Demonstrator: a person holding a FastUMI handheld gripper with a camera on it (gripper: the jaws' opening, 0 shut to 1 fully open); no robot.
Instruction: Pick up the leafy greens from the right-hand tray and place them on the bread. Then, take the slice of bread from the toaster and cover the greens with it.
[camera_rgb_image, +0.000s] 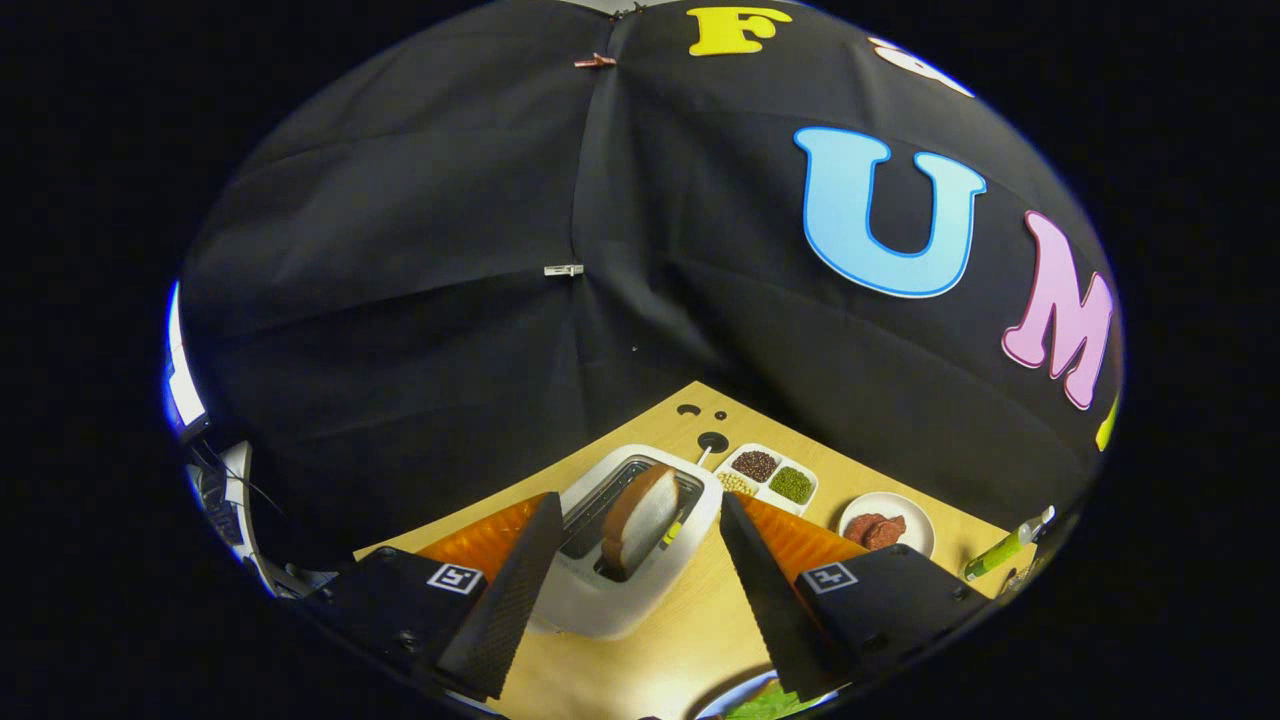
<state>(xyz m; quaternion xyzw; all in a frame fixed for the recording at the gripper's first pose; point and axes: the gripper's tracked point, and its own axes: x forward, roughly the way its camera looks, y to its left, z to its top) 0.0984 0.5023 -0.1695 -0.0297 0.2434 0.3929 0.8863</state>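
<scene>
Hovering with your claw (636, 520) wide open and empty, pinch the bread (640, 517) standing in the toaster (640, 590) gently by its 2 flat faces; it's light, soft, crushable.

Even, fairly bright light falls from above on the wooden table (690, 620), while the black cloth behind swallows most of it. The toaster (640, 530) shows a soft sheen without harsh glare. Strong fisheye bending curves the table's edges, and focus stays reasonably sharp throughout.
</scene>
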